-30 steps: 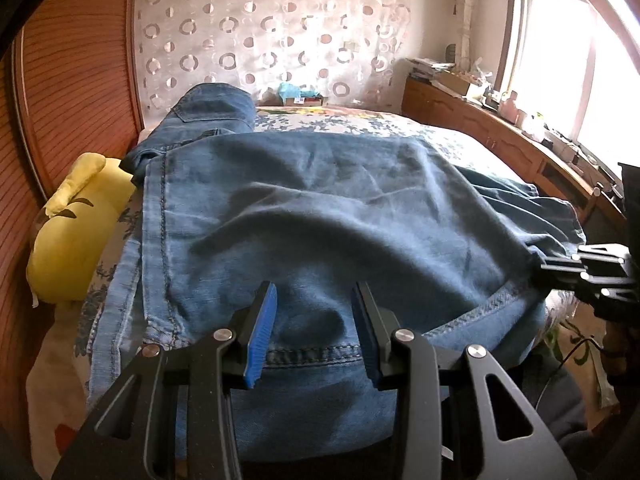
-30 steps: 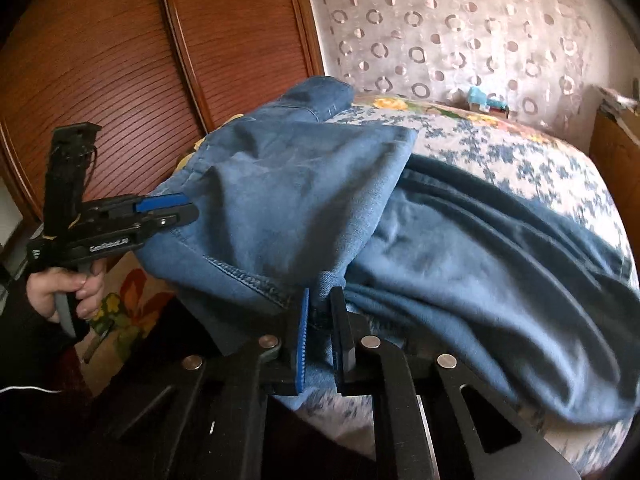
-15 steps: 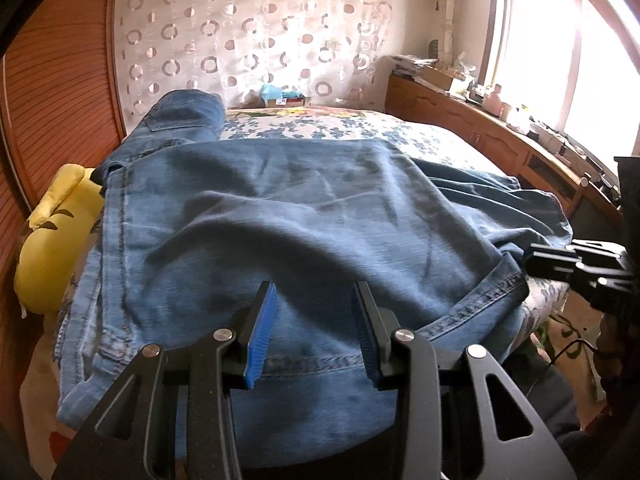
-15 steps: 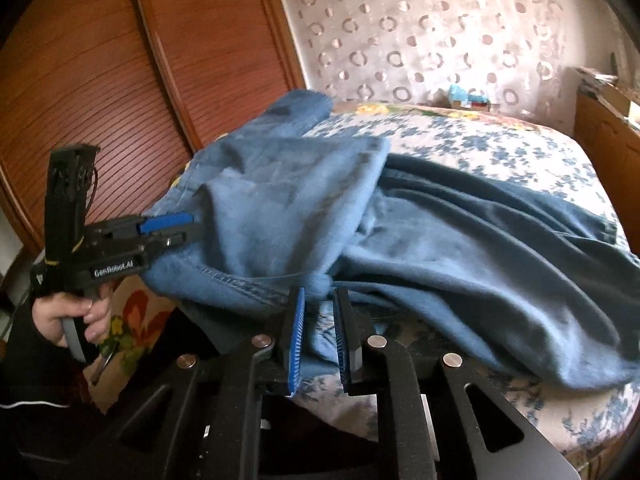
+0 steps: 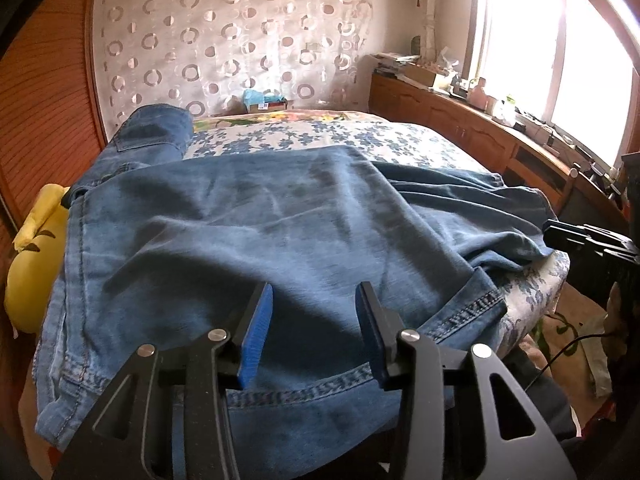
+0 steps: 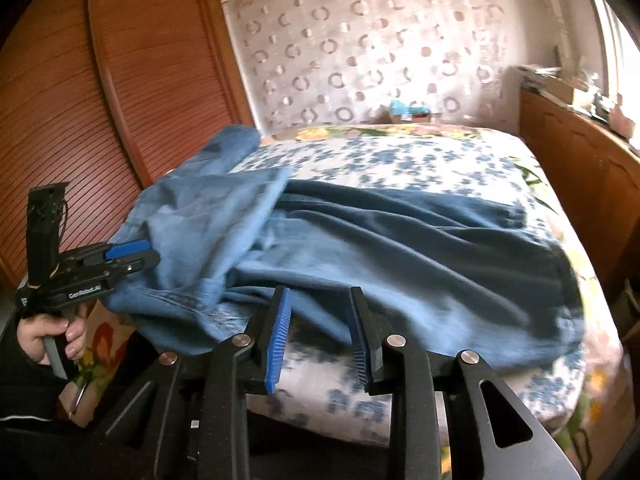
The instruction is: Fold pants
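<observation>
Left wrist view: the left gripper has its jaws moderately apart and widening, hovering over the jeans with no cloth pinched between its blue pads. The jeans spread across the bed just ahead of it, one layer folded over another; their near hem runs under the fingers and is partly hidden by them. To its left a yellow pillow is half covered by denim. At the far right edge the right gripper is cut off; its tips can't be made out.

Right wrist view: the right gripper is opening, its pads clear of the cloth, bare bedsheet showing between them. The jeans lie ahead, blurred. To its left, a hand holds the left gripper against the jeans' edge.
</observation>
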### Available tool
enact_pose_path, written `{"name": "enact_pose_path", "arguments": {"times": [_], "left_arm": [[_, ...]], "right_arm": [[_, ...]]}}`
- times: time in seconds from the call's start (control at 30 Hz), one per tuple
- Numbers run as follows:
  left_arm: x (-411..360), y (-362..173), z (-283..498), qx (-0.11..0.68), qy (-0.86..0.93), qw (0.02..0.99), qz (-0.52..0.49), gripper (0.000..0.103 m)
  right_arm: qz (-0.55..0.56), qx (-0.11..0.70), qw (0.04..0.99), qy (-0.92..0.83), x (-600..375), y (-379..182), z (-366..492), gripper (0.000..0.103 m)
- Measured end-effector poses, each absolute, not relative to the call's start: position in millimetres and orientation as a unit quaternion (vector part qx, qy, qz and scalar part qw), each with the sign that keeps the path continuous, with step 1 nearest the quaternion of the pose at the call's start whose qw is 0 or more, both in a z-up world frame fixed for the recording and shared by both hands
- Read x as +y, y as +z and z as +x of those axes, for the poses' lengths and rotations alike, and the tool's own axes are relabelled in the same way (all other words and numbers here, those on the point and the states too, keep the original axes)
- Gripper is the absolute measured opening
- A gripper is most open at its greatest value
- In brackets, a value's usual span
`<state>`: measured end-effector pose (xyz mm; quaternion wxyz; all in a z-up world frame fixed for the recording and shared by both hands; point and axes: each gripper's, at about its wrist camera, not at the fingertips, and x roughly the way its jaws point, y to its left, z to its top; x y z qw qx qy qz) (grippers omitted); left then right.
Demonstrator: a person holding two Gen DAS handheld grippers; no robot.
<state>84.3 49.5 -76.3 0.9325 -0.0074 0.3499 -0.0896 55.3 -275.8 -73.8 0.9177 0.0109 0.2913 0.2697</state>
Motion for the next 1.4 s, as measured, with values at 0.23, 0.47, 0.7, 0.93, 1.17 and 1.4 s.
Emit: {"name": "enact_pose_path", "arguments": {"times": [0.23,0.47,0.7,0.93,1.17,1.4], "left_arm": [[36.2,-72.2,90.2,0.339,-0.103,0.935,-0.006,0.078],[22.1,-65.0,92.8,0.332,-0.107,0.937,0.003,0.089],[8.9,-64.3,91.4,0.334,-0.125,0.934,0.009,0.089],[6.1,-63.3,89.5,0.334,-0.126,0.934,0.009,0.089],[7.5,-66.2,89.0,0.338,-0.125,0.933,0.007,0.089],[8.2,-70.5,88.9,0.344,-0.122,0.931,0.005,0.089]], "right_arm": [[0.03,0.292,0.926,0.236,-306.2,-77.2,54.8,0.033],[0.038,0.288,0.935,0.204,-339.4,-81.1,48.9,0.037],[0.043,0.289,0.944,0.155,-367.8,-89.2,47.4,0.044],[0.042,0.3,0.949,0.093,-388.5,-99.7,58.1,0.045],[0.051,0.318,0.944,0.078,-394.3,-110.5,70.0,0.045],[0.046,0.33,0.938,0.091,-379.7,-110.9,83.8,0.045]]}}
